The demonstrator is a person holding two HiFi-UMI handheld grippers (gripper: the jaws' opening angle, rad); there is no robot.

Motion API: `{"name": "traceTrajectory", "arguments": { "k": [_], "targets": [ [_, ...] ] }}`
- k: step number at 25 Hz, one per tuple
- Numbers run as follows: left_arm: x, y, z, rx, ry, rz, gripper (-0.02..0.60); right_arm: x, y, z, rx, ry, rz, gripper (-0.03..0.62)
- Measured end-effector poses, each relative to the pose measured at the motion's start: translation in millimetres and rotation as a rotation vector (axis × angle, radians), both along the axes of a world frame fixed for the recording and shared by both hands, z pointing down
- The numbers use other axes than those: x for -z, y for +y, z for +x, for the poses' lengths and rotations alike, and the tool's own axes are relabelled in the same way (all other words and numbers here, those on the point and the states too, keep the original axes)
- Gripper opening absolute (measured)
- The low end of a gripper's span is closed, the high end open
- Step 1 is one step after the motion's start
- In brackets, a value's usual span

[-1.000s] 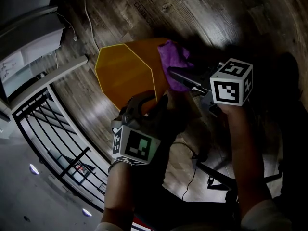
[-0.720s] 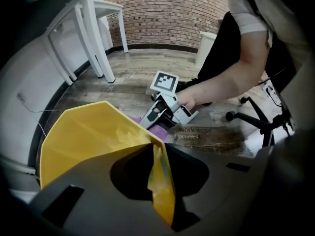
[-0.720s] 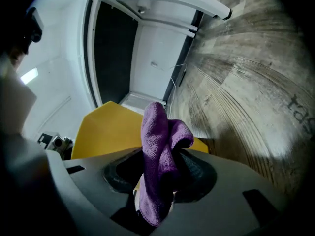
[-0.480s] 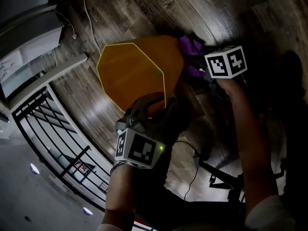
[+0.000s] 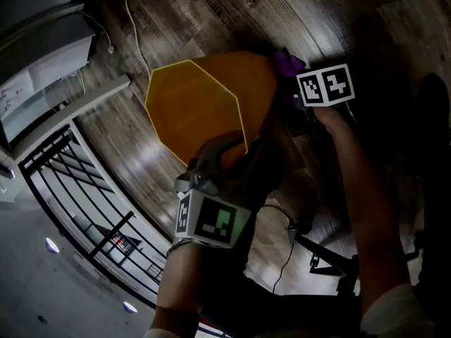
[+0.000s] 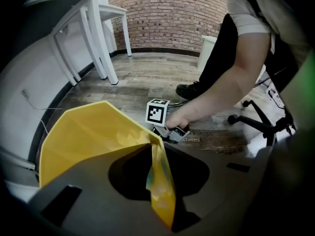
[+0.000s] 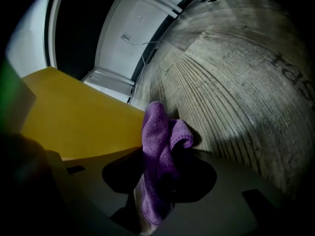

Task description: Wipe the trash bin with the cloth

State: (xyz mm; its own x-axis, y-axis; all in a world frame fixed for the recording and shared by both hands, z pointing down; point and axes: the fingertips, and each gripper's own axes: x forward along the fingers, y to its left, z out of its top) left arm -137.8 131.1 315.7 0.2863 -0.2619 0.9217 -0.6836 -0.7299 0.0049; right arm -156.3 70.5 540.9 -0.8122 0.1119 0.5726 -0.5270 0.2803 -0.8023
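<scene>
Bin: the yellow-orange plastic trash bin (image 5: pixel 204 101) stood tilted on the dark wooden plank floor (image 5: pixel 331 20), with its angular open mouth facing up and toward the left of the head view
Left claw: the left claw (image 6: pixel 157 166) was closed to a narrow gap on the bin's near rim, with one jaw inside, one outside and the thin yellow wall pinched between them
Right claw: the right claw (image 7: pixel 160 181) was clamped on a purple microfibre cloth (image 7: pixel 157 146), which stood bunched up between the jaws with a folded tip poking out past them
Cloth position: at the bin's far side, low by the floor and just beside the outer yellow wall; actual contact with the wall could not be told
Claws apart: the two claws were on opposite sides of the bin, left at the near rim and right at the far side
Marker cubes: the left black-and-white marker cube (image 5: pixel 211 220) sat above the person's wrist, and the right black-and-white marker cube (image 5: pixel 324 84) was next to the cloth
Surroundings: a black metal railing (image 5: pixel 77 189) lay to the left, a white cable (image 5: pixel 130 20) trailed over the floor, and a white desk (image 6: pixel 98 43) stood before a red brick wall (image 6: pixel 167 14)
</scene>
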Motion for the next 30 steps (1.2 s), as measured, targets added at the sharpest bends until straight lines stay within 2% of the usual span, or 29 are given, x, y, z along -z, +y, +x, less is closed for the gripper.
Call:
{"name": "traceTrajectory", "arguments": {
  "k": [5,8,12,16,20,22,25,30],
  "targets": [
    [19,-4,-5,0.019,0.026,0.028,0.075,0,1,-3,-0.025,0.025,-0.003,0.167],
    [32,2,-12,-0.017,0.001,0.017,0.138,0,1,-1,-0.043,0.015,-0.011,0.167],
    [33,29,-32,-0.028,-0.02,-0.071,0.186,1,2,-1,-0.051,0.002,-0.021,0.167],
    [28,49,-44,-0.051,-0.039,-0.14,0.189,1,7,-1,-0.045,-0.002,-0.021,0.167],
    [35,58,-40,-0.082,-0.048,-0.183,0.189,1,10,-4,-0.035,-0.005,-0.024,0.167],
    [41,61,-45,-0.092,-0.084,-0.189,0.195,2,11,-6,-0.029,-0.007,-0.021,0.167],
    [32,70,-66,-0.109,-0.179,-0.206,0.198,2,10,-6,-0.03,-0.013,-0.014,0.167],
    [12,90,-93,-0.108,-0.274,-0.281,0.199,2,11,-7,-0.04,-0.019,-0.021,0.167]
  ]
}}
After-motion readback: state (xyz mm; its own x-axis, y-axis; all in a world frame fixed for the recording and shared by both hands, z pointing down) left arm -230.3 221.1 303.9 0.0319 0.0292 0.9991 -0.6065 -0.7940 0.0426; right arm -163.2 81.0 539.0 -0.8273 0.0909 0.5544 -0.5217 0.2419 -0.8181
